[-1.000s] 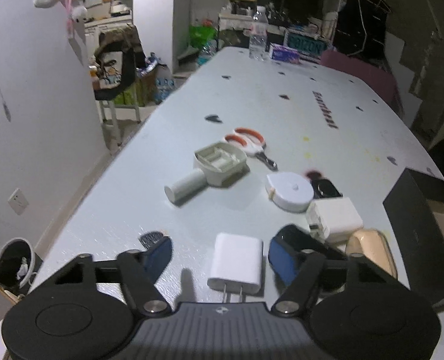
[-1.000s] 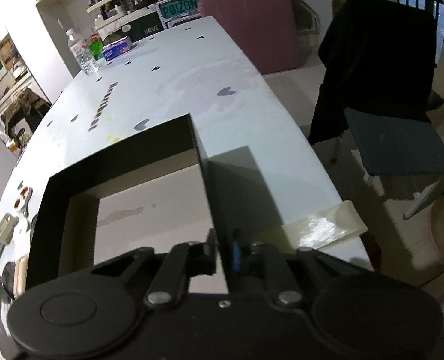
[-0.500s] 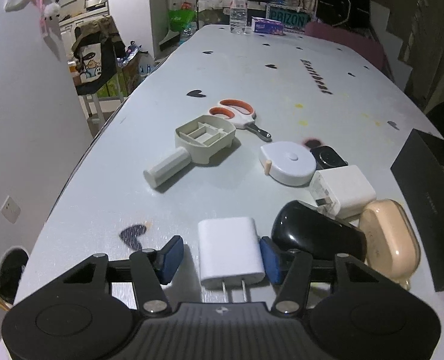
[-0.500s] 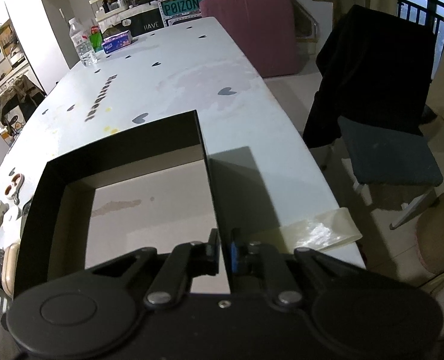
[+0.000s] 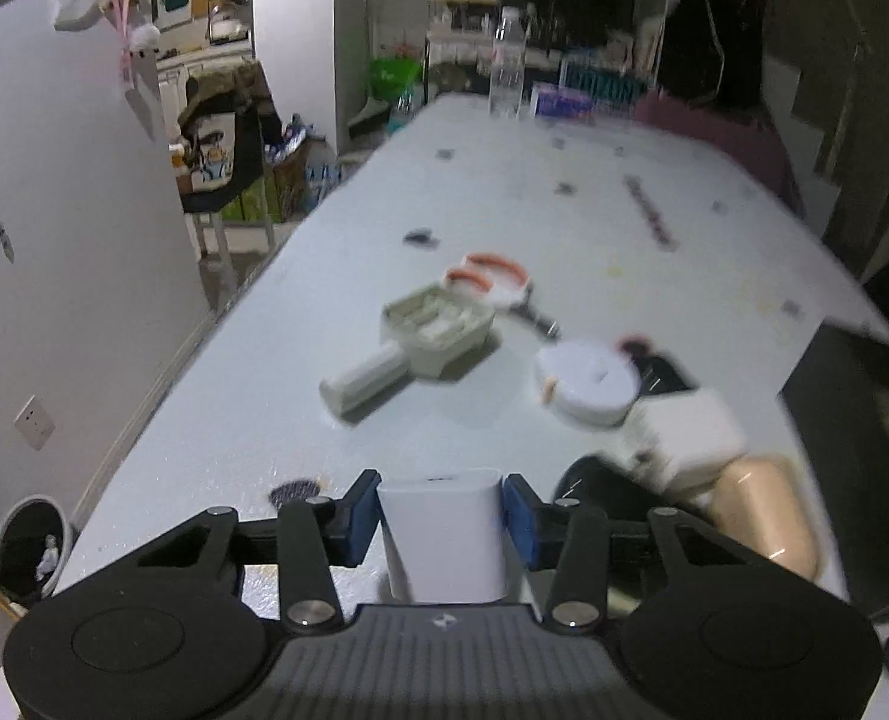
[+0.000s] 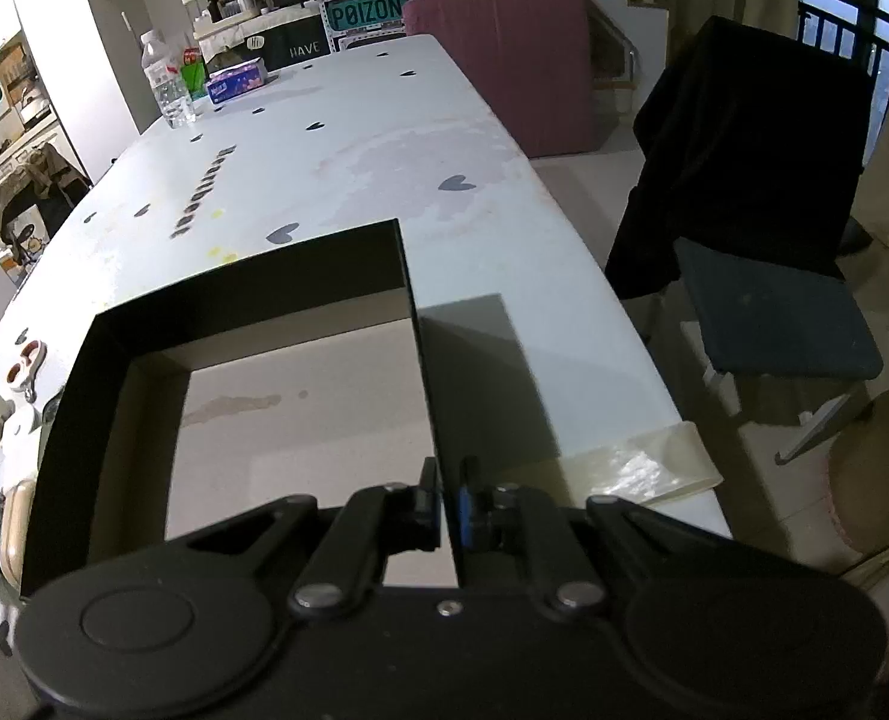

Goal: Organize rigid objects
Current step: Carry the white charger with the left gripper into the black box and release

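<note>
Two white chargers (image 5: 684, 435): left gripper (image 5: 441, 510) closing around one; right gripper (image 6: 450, 498) seemingly clamps box wall (image 6: 426, 372).

The left gripper (image 5: 441, 510) is showing a black frame with two round discs at its near corners, a ribbed grey plate between them bearing a small pale logo, and silver screws glinting at the linkage joints — its fingers (image 5: 363, 510) are wearing blue pads. The right gripper (image 6: 451, 507) is showing the same black build — matching discs, silver screws, jointed bars — with one blue pad and one looking dark.
</note>
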Demonstrator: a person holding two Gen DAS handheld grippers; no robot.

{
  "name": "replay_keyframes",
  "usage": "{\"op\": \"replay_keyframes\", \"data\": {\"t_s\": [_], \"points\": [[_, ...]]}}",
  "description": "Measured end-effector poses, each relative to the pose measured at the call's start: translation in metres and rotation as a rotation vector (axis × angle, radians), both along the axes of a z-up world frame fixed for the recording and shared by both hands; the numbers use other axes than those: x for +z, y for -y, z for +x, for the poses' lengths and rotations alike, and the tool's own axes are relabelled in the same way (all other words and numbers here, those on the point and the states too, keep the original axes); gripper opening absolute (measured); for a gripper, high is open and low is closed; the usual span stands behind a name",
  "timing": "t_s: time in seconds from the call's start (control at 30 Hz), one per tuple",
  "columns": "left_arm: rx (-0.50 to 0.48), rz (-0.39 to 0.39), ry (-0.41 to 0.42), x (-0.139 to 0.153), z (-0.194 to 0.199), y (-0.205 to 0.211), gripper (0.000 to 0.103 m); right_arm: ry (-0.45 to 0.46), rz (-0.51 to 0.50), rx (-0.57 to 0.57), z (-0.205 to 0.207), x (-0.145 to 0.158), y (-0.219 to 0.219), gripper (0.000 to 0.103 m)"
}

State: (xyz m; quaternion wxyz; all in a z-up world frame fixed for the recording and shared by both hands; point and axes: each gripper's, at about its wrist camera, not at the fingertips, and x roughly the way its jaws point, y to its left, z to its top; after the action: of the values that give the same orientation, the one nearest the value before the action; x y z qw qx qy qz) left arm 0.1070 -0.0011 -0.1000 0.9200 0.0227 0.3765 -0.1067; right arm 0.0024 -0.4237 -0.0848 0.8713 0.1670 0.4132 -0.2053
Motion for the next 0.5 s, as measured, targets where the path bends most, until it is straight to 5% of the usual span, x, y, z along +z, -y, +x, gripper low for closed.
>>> {"op": "replay_keyframes", "data": {"t_s": [0.5], "points": [[-0.274, -0.222, -0.004, 0.049, -0.031, 0.109, 0.045, 0.011, 0.015, 0.004, -0.002, -0.001, 0.002, 0.006]]}}
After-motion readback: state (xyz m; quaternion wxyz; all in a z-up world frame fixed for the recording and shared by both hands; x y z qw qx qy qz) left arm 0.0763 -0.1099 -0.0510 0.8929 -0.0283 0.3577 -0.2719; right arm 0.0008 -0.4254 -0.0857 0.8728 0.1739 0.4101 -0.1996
